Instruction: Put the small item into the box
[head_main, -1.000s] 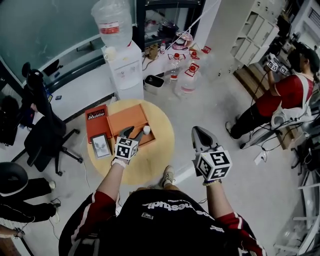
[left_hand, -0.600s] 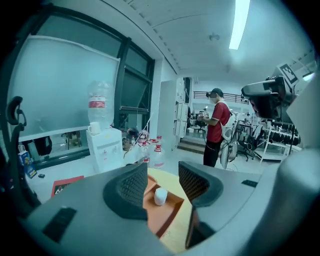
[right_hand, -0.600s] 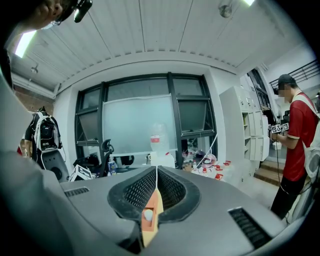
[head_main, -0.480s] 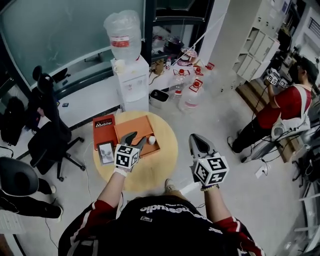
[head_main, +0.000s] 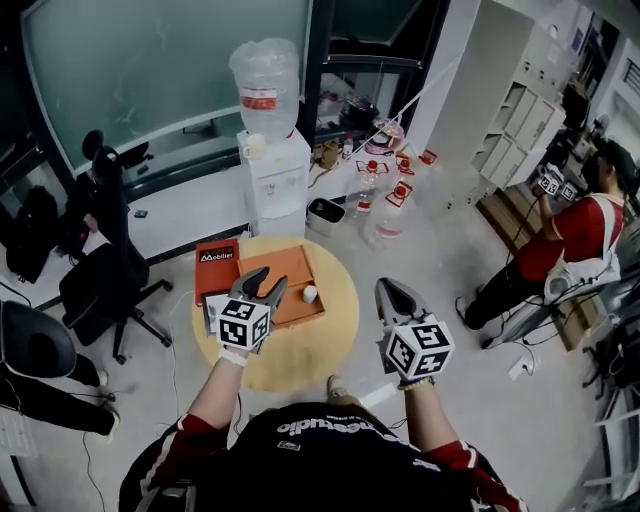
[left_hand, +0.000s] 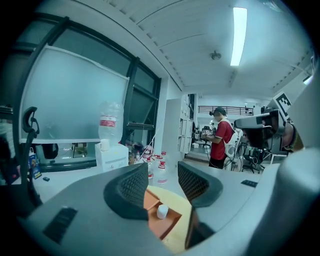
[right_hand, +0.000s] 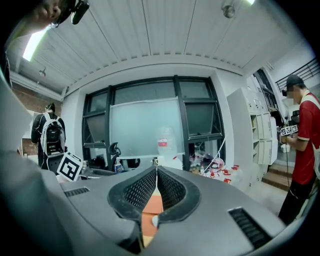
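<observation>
Head view counts two grippers, one round table, one orange box, one red lid at the box's 9 o'clock, and one small white item. The item stands inside the box, close to its 3 o'clock wall. The left gripper hangs above the box with its jaws spread and nothing between them, and the item lies near its tips at about 4 o'clock. In the left gripper view the item shows low in the gap between the jaws, apart from both. The right gripper hovers beyond the table's 3 o'clock rim, with the item at its 9 o'clock, jaws pressed together on nothing. The left gripper's marker cube covers the box's 8 o'clock corner and most of a card there.
</observation>
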